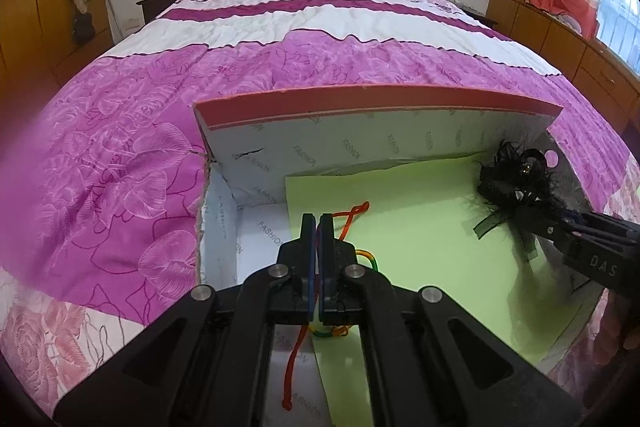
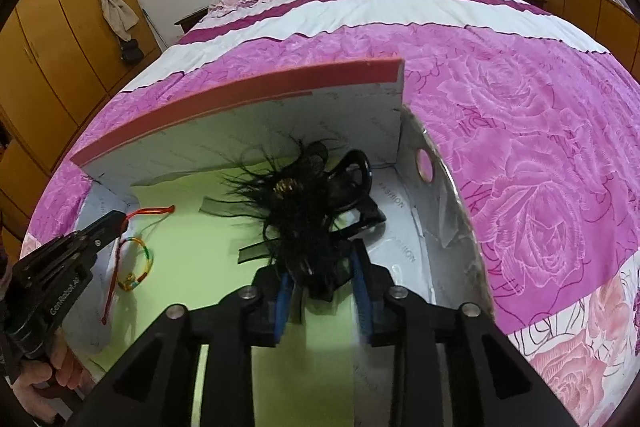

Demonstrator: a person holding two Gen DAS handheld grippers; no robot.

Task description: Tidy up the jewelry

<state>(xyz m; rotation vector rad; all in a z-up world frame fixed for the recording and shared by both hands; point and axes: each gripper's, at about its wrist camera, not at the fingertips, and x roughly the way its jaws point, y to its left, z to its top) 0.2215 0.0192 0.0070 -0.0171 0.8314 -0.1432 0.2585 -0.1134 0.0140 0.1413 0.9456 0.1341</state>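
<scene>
Left gripper [image 1: 319, 223] sits inside the open box [image 1: 360, 147] with its two fingers pressed together; a rainbow cord bracelet [image 1: 362, 255] with long red tails runs under and beside them, though whether the cord is actually pinched between the pads cannot be told. In the right wrist view that gripper's body carries white lettering that looks like "GenRobot.AI" [image 2: 66, 297], and its tip is touching the red cord near the left wall of the box. The bracelet lies partly on a light green sheet of paper [image 1: 420, 227] that covers most of the box floor, partly on the white lining.

"FASHION" is printed again and again in grey over the lining, on the walls, the floor and the raised lid with its salmon-red edge [image 1: 372, 105].

Right gripper [image 2: 324, 291] stands half open with a black feathered hair clip [image 2: 308, 219] held between its blue-padded fingers, above the right side of the green paper. Its body, seen in the left wrist view, reads "DAS" [image 1: 603, 265].

The box rests on a bed with a pink and white rose-patterned bedspread [image 1: 120, 155].
</scene>
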